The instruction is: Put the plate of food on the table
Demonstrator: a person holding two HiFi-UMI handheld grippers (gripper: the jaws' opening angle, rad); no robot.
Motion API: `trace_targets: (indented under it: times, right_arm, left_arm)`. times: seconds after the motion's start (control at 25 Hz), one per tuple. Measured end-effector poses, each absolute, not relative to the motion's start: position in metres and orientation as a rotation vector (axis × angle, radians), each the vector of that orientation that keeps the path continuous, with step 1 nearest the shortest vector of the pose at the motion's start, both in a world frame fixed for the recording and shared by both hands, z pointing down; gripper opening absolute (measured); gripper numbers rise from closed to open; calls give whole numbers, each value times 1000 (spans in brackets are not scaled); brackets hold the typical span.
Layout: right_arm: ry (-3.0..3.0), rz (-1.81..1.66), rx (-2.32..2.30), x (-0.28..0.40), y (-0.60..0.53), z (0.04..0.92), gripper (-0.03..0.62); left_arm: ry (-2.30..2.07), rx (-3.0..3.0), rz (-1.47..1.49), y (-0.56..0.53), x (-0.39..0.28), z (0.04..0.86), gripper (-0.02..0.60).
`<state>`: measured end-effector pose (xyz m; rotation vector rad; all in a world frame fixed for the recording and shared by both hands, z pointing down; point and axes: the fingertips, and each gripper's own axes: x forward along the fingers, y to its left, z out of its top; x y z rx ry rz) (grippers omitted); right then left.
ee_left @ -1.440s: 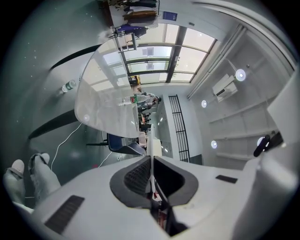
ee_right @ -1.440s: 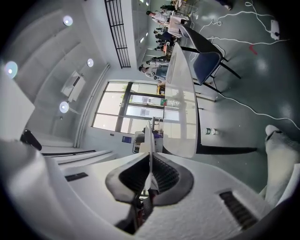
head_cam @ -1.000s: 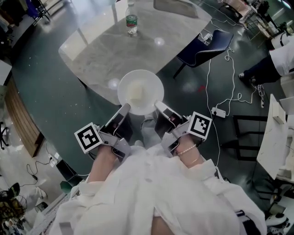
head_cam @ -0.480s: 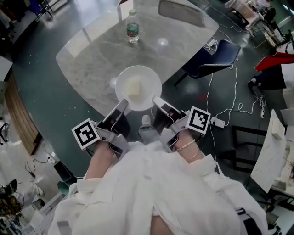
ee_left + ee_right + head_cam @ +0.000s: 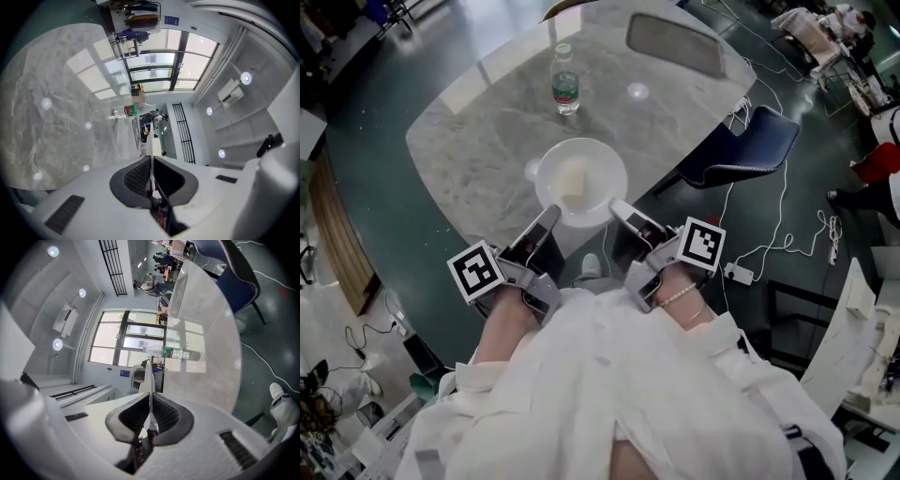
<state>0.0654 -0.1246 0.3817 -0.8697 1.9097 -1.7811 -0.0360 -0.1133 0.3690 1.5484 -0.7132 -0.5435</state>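
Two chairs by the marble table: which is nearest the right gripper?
The dark blue chair at the right edge of the marble table, beside the right gripper clamping the white plate. The grey chair stands at the far side, past the bottle.

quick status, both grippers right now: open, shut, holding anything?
Left gripper: closed, clamped on the near rim of the plate.
Right gripper: closed, clamped on the same plate's near rim.
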Motion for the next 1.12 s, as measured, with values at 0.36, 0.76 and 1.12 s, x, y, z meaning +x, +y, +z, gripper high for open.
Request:
trace_targets:
  times: [0.36,0.76,1.12]
  right_arm:
    - [1955,-1817,-861,73,-167,388,14]
    - [1916,-1891,-861,64,-164,407,14]
    - [1893,-1900,-864,63,-163,412,14]
  left_arm:
    - [-740,1506,-565,-150,-27,380,28]
    - [-767,1465,-525,-147,-37,396,28]
    - [-762,1473,-494,-146,-39,400,28]
